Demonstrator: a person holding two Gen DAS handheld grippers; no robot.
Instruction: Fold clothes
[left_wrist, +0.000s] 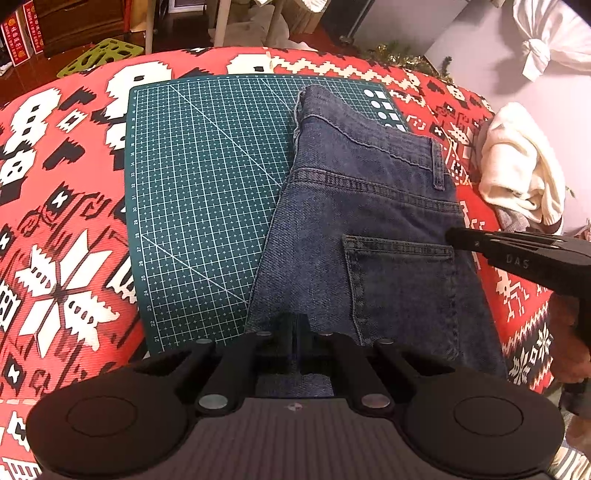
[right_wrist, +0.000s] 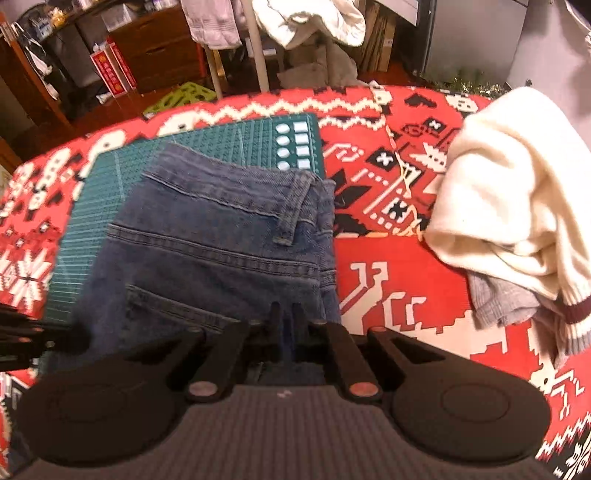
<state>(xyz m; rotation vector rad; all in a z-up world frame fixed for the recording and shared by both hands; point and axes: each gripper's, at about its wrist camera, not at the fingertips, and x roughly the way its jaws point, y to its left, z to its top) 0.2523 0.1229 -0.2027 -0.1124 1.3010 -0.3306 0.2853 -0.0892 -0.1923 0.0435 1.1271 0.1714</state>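
Folded blue jeans (left_wrist: 369, 229) lie on the right half of a green cutting mat (left_wrist: 207, 192), back pocket up. My left gripper (left_wrist: 297, 325) is shut at the near edge of the jeans; I cannot tell if it pinches the denim. My right gripper (right_wrist: 286, 314) is shut over the jeans (right_wrist: 221, 240) near their right edge, by the waistband side. The right gripper also shows in the left wrist view (left_wrist: 452, 236), its tips at the jeans' right edge above the pocket.
A red patterned cloth (left_wrist: 66, 206) covers the table. A cream sweater (right_wrist: 498, 199) with grey clothing under it lies to the right of the jeans. Chairs, drawers and hanging clothes stand beyond the far table edge.
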